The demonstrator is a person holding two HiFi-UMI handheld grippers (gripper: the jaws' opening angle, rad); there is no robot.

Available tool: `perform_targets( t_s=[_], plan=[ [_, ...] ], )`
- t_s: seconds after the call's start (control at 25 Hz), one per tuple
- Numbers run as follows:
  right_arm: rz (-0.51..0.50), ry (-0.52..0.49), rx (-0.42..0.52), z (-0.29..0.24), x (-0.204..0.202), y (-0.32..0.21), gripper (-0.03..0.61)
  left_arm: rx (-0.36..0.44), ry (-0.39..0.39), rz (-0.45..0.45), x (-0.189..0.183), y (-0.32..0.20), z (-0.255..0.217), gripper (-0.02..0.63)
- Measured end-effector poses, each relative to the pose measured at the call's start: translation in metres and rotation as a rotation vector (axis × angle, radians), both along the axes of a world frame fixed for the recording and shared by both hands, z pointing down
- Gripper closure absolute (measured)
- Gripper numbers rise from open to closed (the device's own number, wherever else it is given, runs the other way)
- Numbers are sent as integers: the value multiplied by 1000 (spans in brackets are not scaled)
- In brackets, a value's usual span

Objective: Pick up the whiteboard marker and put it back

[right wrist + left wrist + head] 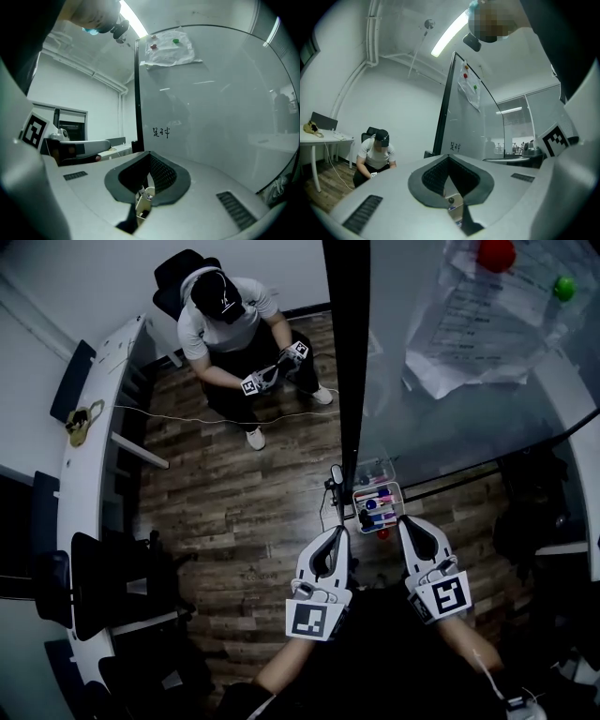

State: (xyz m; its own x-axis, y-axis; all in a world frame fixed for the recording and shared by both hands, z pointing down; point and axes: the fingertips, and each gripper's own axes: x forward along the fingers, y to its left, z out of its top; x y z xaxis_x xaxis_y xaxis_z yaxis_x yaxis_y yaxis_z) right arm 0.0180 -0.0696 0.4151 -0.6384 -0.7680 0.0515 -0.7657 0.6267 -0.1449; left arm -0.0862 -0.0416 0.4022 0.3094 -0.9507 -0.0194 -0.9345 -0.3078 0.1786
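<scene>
The whiteboard markers (pixel 377 506) lay in one small clear box (pixel 356 517) at the bottom edge of the whiteboard (pixel 450 418). I could see blue and red ones, but they were too small to count. The box sat just ahead of the two grippers, at 1 o'clock from the left gripper (pixel 335 532) and at 11 o'clock from the right gripper (pixel 409 520). Both grippers had their fingers pressed together with nothing between them, and neither touched the box. Only the head view showed the whole box; each gripper view showed just a tiny bit of it through the gap under its closed fingers. The two gripper views showed some small black writing (pixel 161 132) on the board, which the head view did not show. High on the board, at 1 o'clock from the box, one crinkly sheet (pixel 487 320) hung under two round magnets, one red magnet (pixel 496 254) and one green magnet (pixel 562 287). One seated person (pixel 230 320) was at 11 o'clock from the box in the head view, well apart from it. The left gripper view showed that person too, but the right gripper view did not. One long white desk (pixel 98 399) ran along the wall at 9 o'clock.
</scene>
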Motion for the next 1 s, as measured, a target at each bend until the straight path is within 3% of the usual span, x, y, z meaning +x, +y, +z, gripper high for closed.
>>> perform_targets(
  t_s=[0.24, 1.0],
  plan=[
    [-18, -34, 15, -17, 9, 14, 565, 9, -36, -30, 2, 5, -2, 612],
    [-30, -42, 38, -31, 16, 19, 565, 2, -40, -20, 10, 9, -3, 611]
  ],
)
